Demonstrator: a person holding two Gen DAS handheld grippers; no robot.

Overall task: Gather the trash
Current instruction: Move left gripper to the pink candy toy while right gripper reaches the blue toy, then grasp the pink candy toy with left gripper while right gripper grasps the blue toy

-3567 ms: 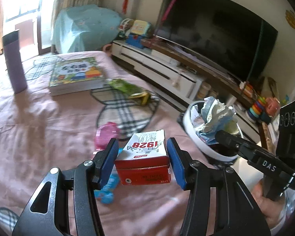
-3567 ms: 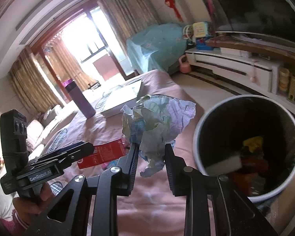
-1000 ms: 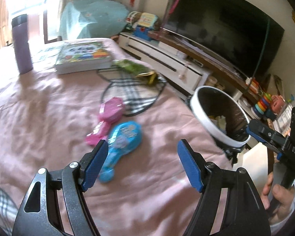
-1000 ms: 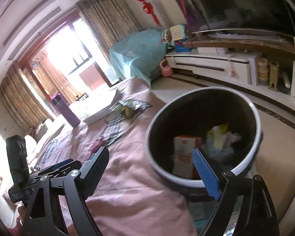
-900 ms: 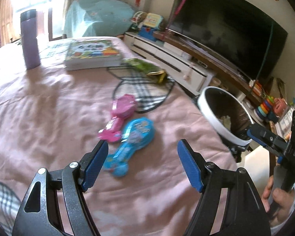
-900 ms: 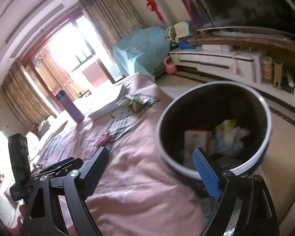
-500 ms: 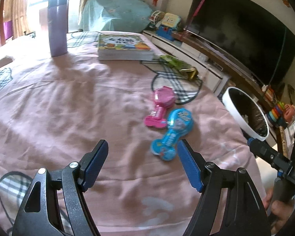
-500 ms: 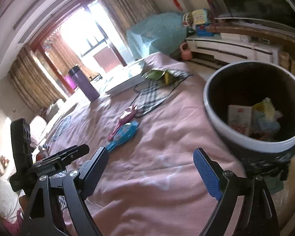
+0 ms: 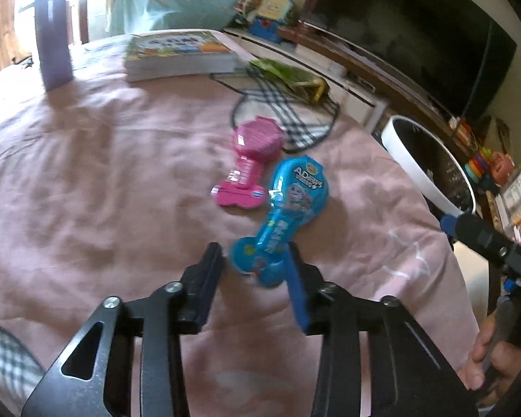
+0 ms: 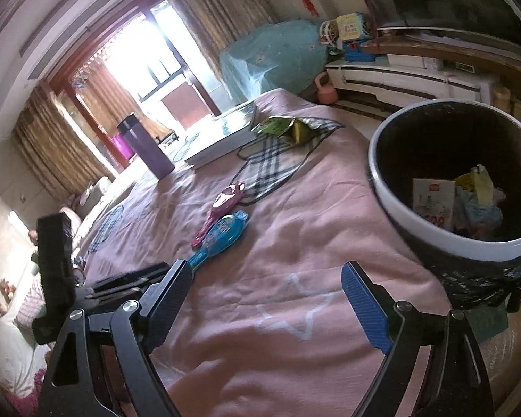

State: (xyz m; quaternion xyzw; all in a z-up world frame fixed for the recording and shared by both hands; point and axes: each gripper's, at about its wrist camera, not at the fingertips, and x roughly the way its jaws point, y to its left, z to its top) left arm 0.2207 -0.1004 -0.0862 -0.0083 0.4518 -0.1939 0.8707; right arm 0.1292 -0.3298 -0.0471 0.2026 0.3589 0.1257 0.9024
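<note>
A pink bedspread (image 9: 104,173) covers the whole work surface, and the trash bin (image 10: 416,222), white-rimmed and lined in black, stands just off its right edge, probably set there so that things lifted from the bed need only a short carry. A red-and-white carton (image 10: 432,205) and crumpled wrappers already lie inside it. At the far side of the spread sit a children's book (image 9: 179,54) and, to its left, a purple tumbler (image 9: 54,38); neither looks like rubbish. A green snack bag (image 9: 288,76) lies on a plaid patch to the right of the book, near the far right edge of the bed, and seems a likely later pick.

Nearer the middle, a pink toy package (image 9: 250,166) and a blue toy package (image 9: 283,215) lie side by side, just touching. The left gripper (image 9: 255,264) is down at the near end of the blue one, its jaws straddling that narrow end and partly closed, but a gap shows on the left side, so no grasp is made yet. The narrow end is a sensible place to take it, being slimmer than the rounded head. The right gripper (image 10: 265,290) hangs spread wide and empty over bare cloth beside the bin.
</note>
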